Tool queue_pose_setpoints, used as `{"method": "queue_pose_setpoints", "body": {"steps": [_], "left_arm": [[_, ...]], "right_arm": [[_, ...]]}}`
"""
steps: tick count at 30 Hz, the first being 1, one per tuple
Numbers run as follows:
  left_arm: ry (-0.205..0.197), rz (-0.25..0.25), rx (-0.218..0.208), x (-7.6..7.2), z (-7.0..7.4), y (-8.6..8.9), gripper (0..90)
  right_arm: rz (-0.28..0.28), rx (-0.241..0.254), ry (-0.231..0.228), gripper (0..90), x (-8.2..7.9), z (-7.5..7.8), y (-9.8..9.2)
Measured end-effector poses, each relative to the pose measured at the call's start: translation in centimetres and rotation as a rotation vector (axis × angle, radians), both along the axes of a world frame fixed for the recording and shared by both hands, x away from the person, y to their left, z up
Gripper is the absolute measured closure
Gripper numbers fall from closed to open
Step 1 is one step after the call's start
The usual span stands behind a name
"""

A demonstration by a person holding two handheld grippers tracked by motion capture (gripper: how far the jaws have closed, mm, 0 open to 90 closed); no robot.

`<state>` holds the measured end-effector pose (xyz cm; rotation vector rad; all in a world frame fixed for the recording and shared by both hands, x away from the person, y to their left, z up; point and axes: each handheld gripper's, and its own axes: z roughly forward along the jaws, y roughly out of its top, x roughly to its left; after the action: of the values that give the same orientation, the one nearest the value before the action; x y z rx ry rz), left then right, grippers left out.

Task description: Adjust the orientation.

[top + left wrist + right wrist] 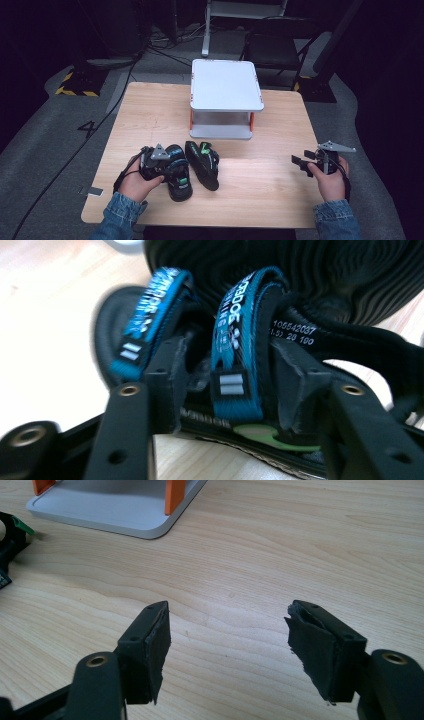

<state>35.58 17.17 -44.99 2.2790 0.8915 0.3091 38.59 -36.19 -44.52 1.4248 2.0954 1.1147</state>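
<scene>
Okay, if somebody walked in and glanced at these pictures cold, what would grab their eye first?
Probably the pair of black sandals with blue straps on the near left part of the wooden table, where the left gripper straddles one blue strap, its jaws apart. Next, the white two-tier shelf with orange posts standing at the table's far middle. Off to the right, the right gripper hangs open over bare wood.

On the table [270,185], two sandals lay side by side, the left sandal [177,172] just beside the right sandal [202,165]. Behind them stood a two-tier shelf [226,97]. The left gripper [152,162] sat at the left sandal, the right gripper [306,162] well apart to the right.
</scene>
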Motion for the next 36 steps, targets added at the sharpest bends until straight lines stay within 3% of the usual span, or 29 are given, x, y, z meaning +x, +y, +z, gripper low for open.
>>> {"method": "queue_pose_setpoints", "body": {"steps": [2, 4, 5, 6, 9, 14, 17, 19, 21, 22, 24, 28, 30, 31, 33, 36], "left_arm": [[-0.002, -0.01, -0.032, -0.1, -0.1, -0.1, 62.9], [-0.02, 0.004, -0.031, -0.2, 0.2, 0.2, 67.7], [-0.02, 0.004, -0.031, -0.2, 0.2, 0.2, 68.6], [-0.048, 0.019, -0.027, -0.2, 0.4, 0.7, 69.2], [-0.055, 0.036, -0.064, -0.1, 0.4, 1.5, 69.7], [-0.078, -0.015, -0.077, -0.2, 0.2, 1.8, 69.7], [-0.089, -0.041, -0.066, -0.2, 0.1, 1.5, 69.2], [-0.061, -0.041, -0.076, -0.2, 0.0, 1.7, 66.5], [-0.058, -0.033, -0.09, -0.2, -0.1, 1.8, 51.5], [-0.064, -0.016, -0.102, -0.2, 0.1, 2.1, 51.5], [-0.069, 0.001, -0.139, -0.2, 0.4, 2.6, 37.2], [-0.089, 0.036, -0.209, -0.5, 1.7, 3.9, 33.0], [-0.093, 0.082, -0.212, -0.6, 2.2, 4.5, 32.4], [-0.093, 0.082, -0.212, -0.6, 2.2, 4.5, 32.2], [-0.078, 0.185, -0.198, -0.7, 2.5, 5.5, 31.7], [-0.075, 0.259, -0.198, -0.8, 2.7, 6.5, 31.0]], "right_arm": [[0.007, -0.005, 0.003, 34.1, 0.1, -0.1, 0.2], [0.013, -0.006, 0.008, 34.0, 0.2, -0.1, 0.3], [0.013, -0.006, 0.008, 34.0, 0.2, -0.1, 0.3], [0.014, -0.004, 0.005, 34.0, 0.2, -0.1, 0.4], [0.013, 0.0, 0.001, 34.0, 0.3, -0.1, 0.5], [0.025, -0.007, 0.0, 34.0, 0.5, 0.0, 0.9], [0.037, -0.009, 0.003, 33.9, 0.5, 0.0, 1.3], [0.04, -0.01, -0.001, 33.9, 0.4, 0.1, 1.5], [0.043, -0.01, -0.005, 33.9, 0.4, 0.1, 1.5], [0.042, -0.008, -0.004, 33.9, 0.4, 0.1, 1.5], [0.048, -0.007, -0.002, 33.7, 0.4, 0.2, 1.8], [0.076, -0.014, -0.001, 33.7, 0.3, 0.3, 3.0], [0.109, -0.011, -0.004, 33.5, 0.3, 0.4, 4.1], [0.109, -0.011, -0.004, 33.5, 0.3, 0.4, 4.1], [0.173, -0.014, -0.005, 33.1, 0.2, 0.8, 6.4], [0.244, -0.021, -0.019, 33.0, 0.1, 1.4, 8.7]]}}
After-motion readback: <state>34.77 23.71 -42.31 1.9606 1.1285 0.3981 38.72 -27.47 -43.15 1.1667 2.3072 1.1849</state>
